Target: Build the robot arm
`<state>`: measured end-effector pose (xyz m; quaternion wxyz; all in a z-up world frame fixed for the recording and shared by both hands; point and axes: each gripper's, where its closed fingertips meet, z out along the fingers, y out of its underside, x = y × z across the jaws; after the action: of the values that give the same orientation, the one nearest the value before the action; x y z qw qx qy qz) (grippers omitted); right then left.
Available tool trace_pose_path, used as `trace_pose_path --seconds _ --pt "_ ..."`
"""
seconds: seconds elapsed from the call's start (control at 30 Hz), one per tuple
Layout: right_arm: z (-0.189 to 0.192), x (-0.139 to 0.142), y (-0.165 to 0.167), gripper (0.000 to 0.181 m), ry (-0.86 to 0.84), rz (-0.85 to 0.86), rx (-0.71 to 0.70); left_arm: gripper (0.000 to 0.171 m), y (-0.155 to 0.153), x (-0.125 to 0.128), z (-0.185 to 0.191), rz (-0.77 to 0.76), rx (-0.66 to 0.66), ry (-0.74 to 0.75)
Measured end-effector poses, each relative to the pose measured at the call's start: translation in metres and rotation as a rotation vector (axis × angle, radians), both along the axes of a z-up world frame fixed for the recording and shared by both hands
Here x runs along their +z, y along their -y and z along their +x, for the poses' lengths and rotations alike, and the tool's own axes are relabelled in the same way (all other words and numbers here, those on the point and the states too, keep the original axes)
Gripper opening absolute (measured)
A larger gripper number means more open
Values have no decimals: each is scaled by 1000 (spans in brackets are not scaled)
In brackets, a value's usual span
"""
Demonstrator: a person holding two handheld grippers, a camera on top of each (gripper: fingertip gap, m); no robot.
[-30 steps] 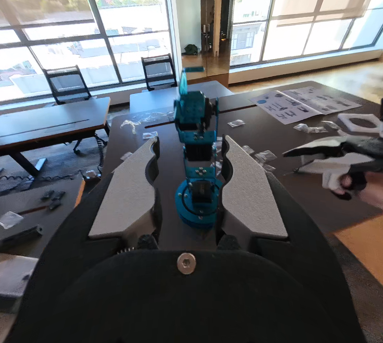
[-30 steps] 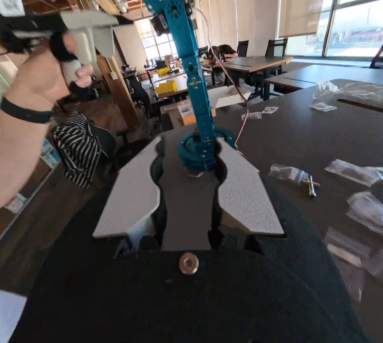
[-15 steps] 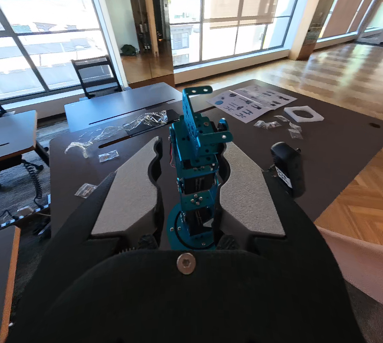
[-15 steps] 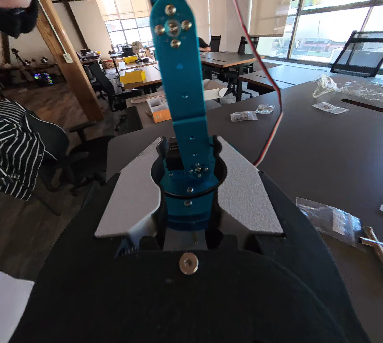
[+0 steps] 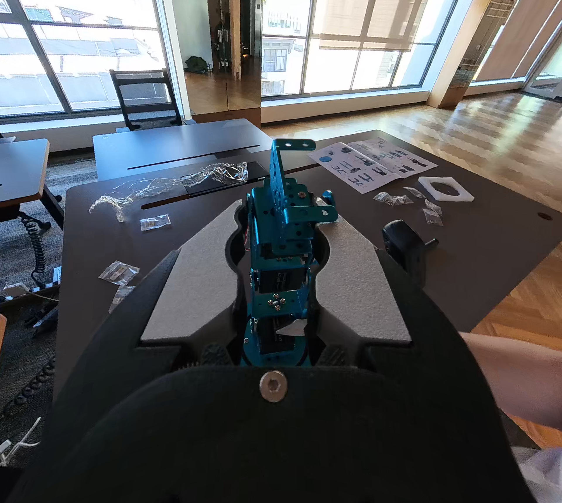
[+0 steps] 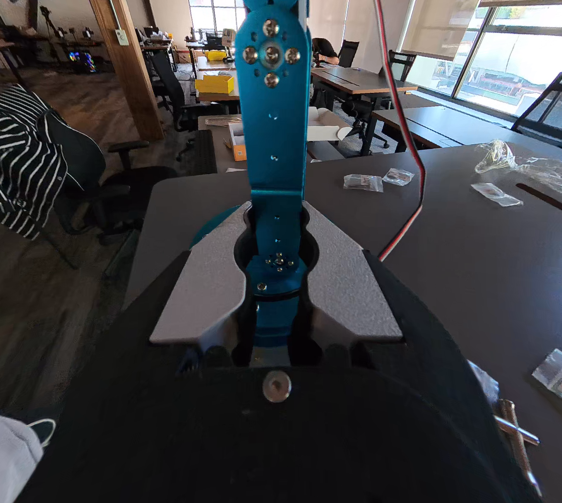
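Standing upright on the matte dark counter (image 5: 486, 251) — a blue anodised metal robot arm (image 5: 281, 245), perforated and screw-studded. Left gripper (image 5: 281, 214) clamping its servo stack between grainy grey pads; right gripper (image 6: 276, 245) squeezing the flat bracket near the round base. Showing only rightward — a red-white-black wire (image 6: 404, 129).

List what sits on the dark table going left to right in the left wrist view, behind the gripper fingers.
Small clear bag → crumpled clear plastic wrap → blue metal robot arm → open instruction sheet → white foam frame.
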<state>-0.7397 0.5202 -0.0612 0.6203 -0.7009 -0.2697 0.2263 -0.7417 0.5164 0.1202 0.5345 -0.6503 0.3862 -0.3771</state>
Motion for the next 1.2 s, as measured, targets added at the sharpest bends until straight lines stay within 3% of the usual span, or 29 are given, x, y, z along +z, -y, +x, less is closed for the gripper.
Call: trace_pose_path --seconds 0.17,0.3,0.43,0.57,0.63,0.67,0.77,0.83,1.03,1.2 --pt "9 -2 -2 24 82 -10 47 57 2 3 -9 79 -20 -59" --pt "20 -4 -3 24 152 -32 75 64 5 14 -16 148 -155 -124" --pt "28 -3 -4 24 181 -45 52 61 5 35 -11 64 -355 -211" --pt "33 1 -1 24 217 -24 16 48 -1 35 3 -179 -405 -308" --pt "36 1 -1 24 217 -37 8 41 -12 20 2 -199 -369 -399" --pt "37 1 0 24 226 -40 3 46 -14 14 2 -214 -374 -413" --pt "37 0 0 24 250 -48 3 17 6 11 6 -397 -522 -335" --pt "38 1 -1 24 264 -53 9 17 4 10 4 -481 -547 -298" --pt "41 9 -10 24 314 -59 73 11 -24 2 -20 -586 -438 -232" --pt "41 6 -16 23 448 -108 164 11 -32 -13 -46 -723 -365 -21"
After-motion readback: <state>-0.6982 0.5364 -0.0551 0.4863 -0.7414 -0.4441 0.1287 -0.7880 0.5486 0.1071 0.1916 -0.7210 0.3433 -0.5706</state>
